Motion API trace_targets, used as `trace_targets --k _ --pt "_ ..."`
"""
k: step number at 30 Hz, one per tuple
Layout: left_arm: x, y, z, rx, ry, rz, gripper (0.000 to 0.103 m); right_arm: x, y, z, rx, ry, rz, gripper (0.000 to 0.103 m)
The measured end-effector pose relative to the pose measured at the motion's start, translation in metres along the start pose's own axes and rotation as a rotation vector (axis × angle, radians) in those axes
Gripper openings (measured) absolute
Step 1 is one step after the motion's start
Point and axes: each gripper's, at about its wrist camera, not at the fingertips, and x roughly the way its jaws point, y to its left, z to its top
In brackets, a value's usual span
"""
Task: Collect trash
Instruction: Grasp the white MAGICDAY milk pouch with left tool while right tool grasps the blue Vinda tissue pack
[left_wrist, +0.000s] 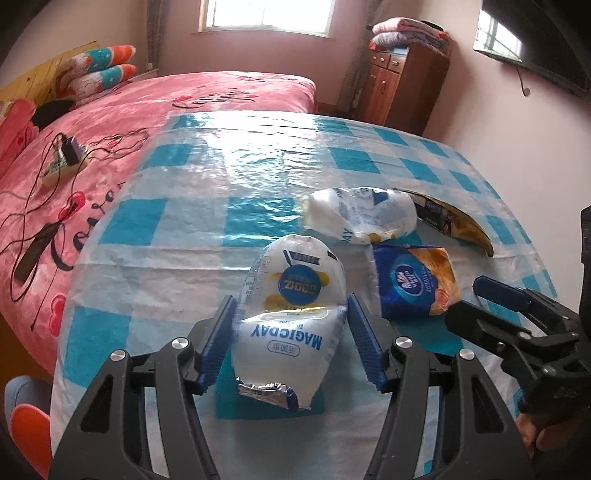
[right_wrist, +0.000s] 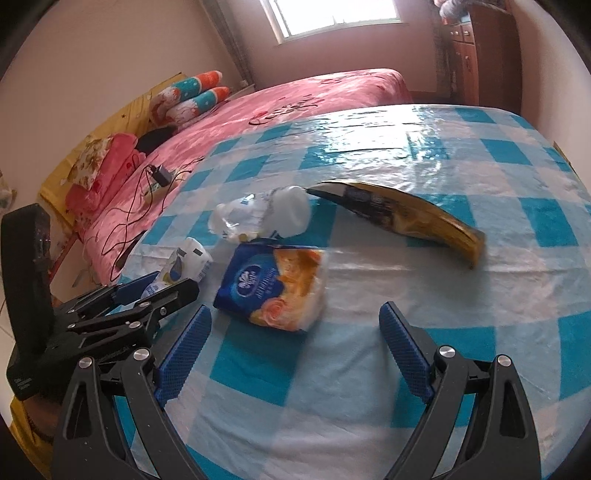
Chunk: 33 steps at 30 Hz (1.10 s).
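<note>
Left claw (left_wrist: 291, 328) is spread w/ the white MAGICDAY wrapper (left_wrist: 291, 317) sitting between its blue pads, which look to be right at the wrapper's sides, not squeezing it; wrapper lies on the worktop (left_wrist: 155, 295), torn foil end nearest the cam. Right claw (right_wrist: 295, 332) is spread wide too, nothing in it, hovering over bare checkered cloth w/ the blue/orange tissue pack (right_wrist: 273, 291) just past its tips.

Other trash: crumpled white bag (left_wrist: 362, 216) further back, touching or nearly touching the tissue pack's far edge, and a yellow/black snack bag (right_wrist: 406, 218) curling up to the right of it, far side. Nothing sits between the right claw and the tissue pack. In the right cam the left claw shows at near left, close beside the pack.

Bg: pink bed (left_wrist: 110, 122) along the left edge of the worktop w/ a charger + cables (left_wrist: 70, 151) on it, pillows (left_wrist: 103, 70) at the head, wooden cabinet (left_wrist: 402, 81) far right w/ folded blankets (left_wrist: 410, 33) on top, window (left_wrist: 266, 16) at the back.
</note>
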Motion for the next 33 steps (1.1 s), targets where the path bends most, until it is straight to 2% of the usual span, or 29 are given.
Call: trace_targets --k 11,23,26,33 --pt "-0.025 0.025 -0.007 -0.048 -0.04 -0.007 0.062 0.022 0.031 0.008 -0.099 0.041 -0.084 0.091" --pt "-0.039 0.045 -0.019 -0.085 -0.041 -0.023 0.062 0.047 0.056 0.013 -0.222 0.1 -0.237 0.091" --pt "-0.04 0.047 -0.024 -0.085 -0.033 -0.027 0.062 0.047 0.058 0.013 -0.224 0.096 -0.235 0.088" --pt "-0.043 0.052 -0.032 -0.091 -0.022 -0.042 0.062 0.042 0.056 0.012 -0.222 0.074 -0.226 0.072"
